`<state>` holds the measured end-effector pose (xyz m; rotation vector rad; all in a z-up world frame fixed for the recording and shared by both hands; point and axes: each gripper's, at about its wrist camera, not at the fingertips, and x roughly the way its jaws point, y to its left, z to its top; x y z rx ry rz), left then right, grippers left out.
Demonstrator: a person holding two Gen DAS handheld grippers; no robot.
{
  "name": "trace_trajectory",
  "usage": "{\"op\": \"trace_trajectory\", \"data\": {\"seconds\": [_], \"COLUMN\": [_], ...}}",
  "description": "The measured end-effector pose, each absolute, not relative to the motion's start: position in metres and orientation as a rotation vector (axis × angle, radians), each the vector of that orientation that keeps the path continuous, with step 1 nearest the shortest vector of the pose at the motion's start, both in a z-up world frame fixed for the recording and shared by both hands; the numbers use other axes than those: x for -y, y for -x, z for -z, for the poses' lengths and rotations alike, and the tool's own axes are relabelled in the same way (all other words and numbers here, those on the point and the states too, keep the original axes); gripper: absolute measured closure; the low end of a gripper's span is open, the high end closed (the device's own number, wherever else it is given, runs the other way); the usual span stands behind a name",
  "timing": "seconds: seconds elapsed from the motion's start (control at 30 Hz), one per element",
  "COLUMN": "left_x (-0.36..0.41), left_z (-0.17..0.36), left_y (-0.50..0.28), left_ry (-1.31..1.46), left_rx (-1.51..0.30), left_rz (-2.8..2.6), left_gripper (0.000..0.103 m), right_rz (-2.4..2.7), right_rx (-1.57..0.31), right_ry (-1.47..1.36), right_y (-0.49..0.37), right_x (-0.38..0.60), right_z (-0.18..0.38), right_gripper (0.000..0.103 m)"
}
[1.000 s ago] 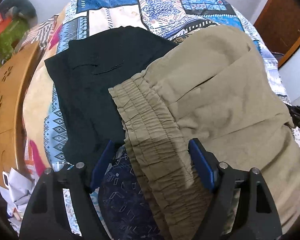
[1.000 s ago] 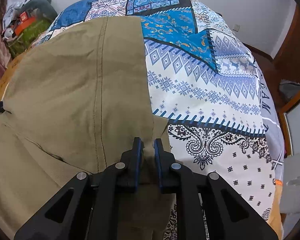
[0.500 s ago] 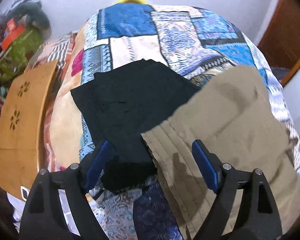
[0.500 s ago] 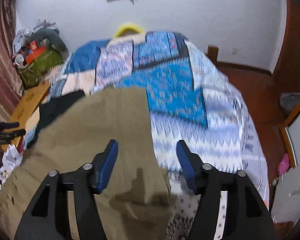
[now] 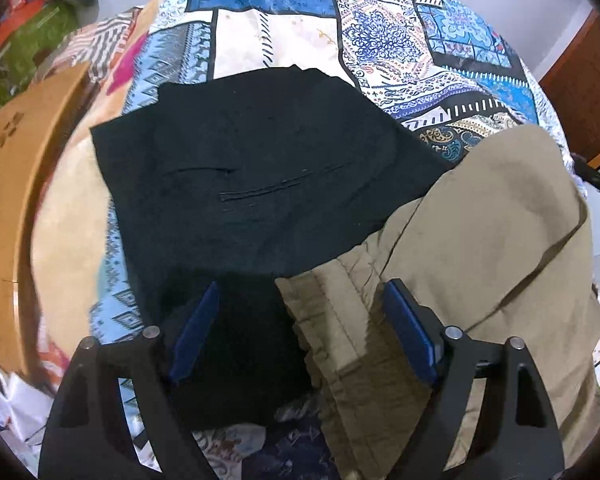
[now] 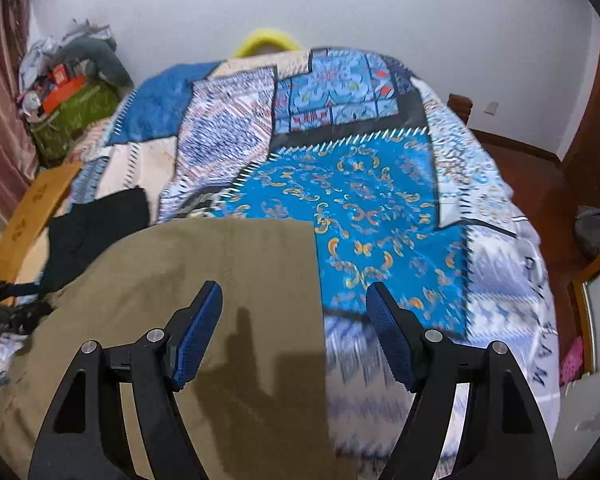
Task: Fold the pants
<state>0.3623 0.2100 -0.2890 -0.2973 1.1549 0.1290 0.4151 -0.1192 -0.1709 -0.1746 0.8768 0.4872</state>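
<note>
The khaki pants (image 5: 488,248) lie folded on the bed (image 6: 372,208), over its patterned blue quilt, on the near side. Their gathered elastic waistband (image 5: 340,320) sits between the fingers of the left gripper (image 5: 300,332), which hangs just above the cloth with its blue pads spread wide, holding nothing. A folded black garment (image 5: 252,184) lies just beside the khaki pair, on its left, and the khaki fabric overlaps its near right edge. The right gripper (image 6: 294,332) hovers over the far straight edge of the pants (image 6: 220,280), its fingers also wide apart and empty; one pad is above khaki, the other above the quilt. A wooden board (image 5: 8,184) stands along the bed's left side, and a heap of clutter (image 6: 68,92) sits in the far corner by the wall.
</note>
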Motion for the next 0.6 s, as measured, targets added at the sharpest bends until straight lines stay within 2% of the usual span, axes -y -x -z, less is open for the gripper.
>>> {"op": "trace_trajectory", "data": {"seconds": [0.07, 0.13, 0.2, 0.23, 0.3, 0.33, 0.37, 0.5, 0.57, 0.6], "left_x": [-0.213, -0.214, -0.213, -0.212, -0.209, -0.209, -0.210, -0.217, -0.218, -0.218], "left_z": [0.293, 0.296, 0.299, 0.299, 0.296, 0.295, 0.293, 0.282, 0.272, 0.264], "left_y": [-0.364, -0.366, -0.368, -0.368, -0.368, -0.367, -0.367, -0.361, -0.359, -0.358], "left_ry": [0.332, 0.358, 0.388, 0.385, 0.364, 0.351, 0.335, 0.344, 0.325, 0.306], "left_rx": [-1.147, -1.144, -1.151, -1.148, -1.138, -1.136, -1.136, -1.103, -1.078, -1.062], "left_rz": [-0.095, -0.074, -0.049, -0.056, -0.072, -0.097, -0.127, -0.144, -0.153, -0.163], "left_gripper": [0.032, 0.048, 0.057, 0.060, 0.066, 0.079, 0.081, 0.085, 0.090, 0.096], "right_rz": [-0.483, -0.493, -0.476, -0.470, -0.465, -0.449, -0.443, -0.429, -0.424, -0.424], "right_rx": [-0.904, -0.928, -0.911, -0.907, -0.894, -0.886, -0.871, -0.834, -0.808, -0.791], "right_ry": [0.161, 0.139, 0.117, 0.105, 0.100, 0.121, 0.142, 0.170, 0.167, 0.159], "right_y": [-0.431, -0.442, -0.447, -0.447, -0.444, -0.441, -0.440, -0.431, -0.427, -0.424], "right_x": [0.116, 0.112, 0.108, 0.106, 0.101, 0.098, 0.095, 0.094, 0.097, 0.099], "right_z": [0.181, 0.189, 0.191, 0.190, 0.190, 0.190, 0.190, 0.185, 0.176, 0.168], "right_gripper": [0.034, 0.045, 0.045, 0.050, 0.071, 0.084, 0.088, 0.091, 0.091, 0.091]}}
